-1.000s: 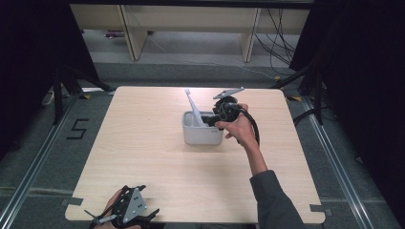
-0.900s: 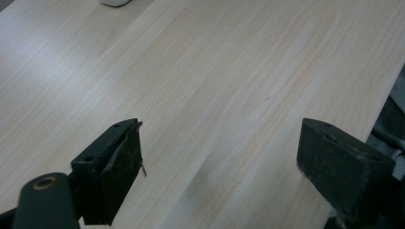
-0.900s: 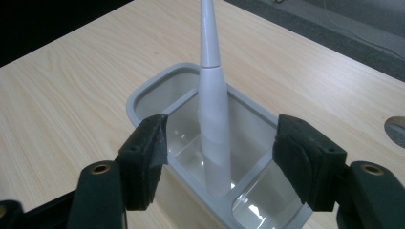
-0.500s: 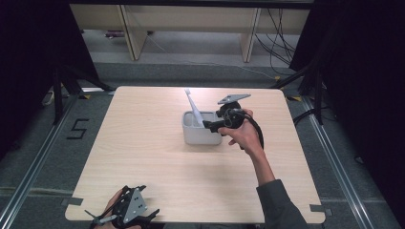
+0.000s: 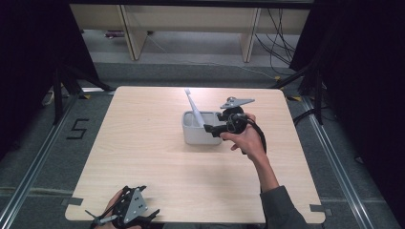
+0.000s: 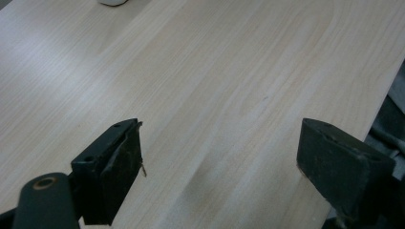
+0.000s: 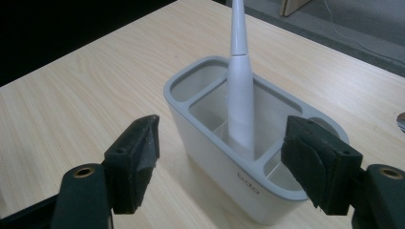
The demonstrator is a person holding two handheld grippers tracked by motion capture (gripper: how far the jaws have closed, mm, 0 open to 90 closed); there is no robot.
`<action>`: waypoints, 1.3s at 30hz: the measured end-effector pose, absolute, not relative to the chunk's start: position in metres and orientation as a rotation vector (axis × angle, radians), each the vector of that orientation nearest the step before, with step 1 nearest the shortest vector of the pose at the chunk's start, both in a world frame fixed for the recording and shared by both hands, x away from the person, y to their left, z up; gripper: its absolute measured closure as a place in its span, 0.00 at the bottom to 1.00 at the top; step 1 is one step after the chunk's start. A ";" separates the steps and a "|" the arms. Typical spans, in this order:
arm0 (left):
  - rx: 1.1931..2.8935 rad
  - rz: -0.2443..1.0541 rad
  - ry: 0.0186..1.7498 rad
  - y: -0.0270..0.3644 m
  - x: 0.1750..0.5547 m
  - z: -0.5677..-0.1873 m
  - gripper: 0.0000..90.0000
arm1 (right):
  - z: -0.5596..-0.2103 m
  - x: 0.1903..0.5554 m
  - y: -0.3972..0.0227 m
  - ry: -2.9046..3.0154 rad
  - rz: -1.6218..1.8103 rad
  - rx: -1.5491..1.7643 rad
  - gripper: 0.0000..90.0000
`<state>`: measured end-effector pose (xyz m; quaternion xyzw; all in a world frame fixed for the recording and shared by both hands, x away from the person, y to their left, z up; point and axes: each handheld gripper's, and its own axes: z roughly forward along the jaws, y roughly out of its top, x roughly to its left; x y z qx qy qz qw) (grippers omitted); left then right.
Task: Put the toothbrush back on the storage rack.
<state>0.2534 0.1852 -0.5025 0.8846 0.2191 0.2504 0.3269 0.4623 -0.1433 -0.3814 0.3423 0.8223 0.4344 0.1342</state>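
A white oval plastic caddy with grey-rimmed compartments (image 7: 239, 157) sits just past the table's centre, a slim white toothbrush (image 7: 240, 95) leaning toward 11 o'clock in its middle compartment. The right gripper (image 7: 224, 164), jaws spread, faces its side wall; the left gripper (image 6: 219, 171) rests spread at 7 o'clock. The handle looks light, stiff and slick: pinch its thicker body.

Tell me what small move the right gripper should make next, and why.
Probably ease the right gripper back from the white holder. Its jaws stand open and empty, and the toothbrush already stands in the middle compartment, so the placing looks done. The left gripper rests open near the table's near edge.
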 end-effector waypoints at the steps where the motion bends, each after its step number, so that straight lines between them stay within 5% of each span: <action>1: 2.316 0.656 0.575 0.185 0.253 -0.502 0.17 | -0.381 0.460 -0.144 2.380 1.256 1.007 0.33; 17: 2.327 0.665 0.575 0.187 0.254 -0.502 0.17 | -0.387 0.438 -0.150 2.385 1.268 0.987 0.24; 39: 2.311 0.659 0.581 0.188 0.254 -0.501 0.17 | -0.404 0.417 -0.170 2.383 1.279 1.026 0.24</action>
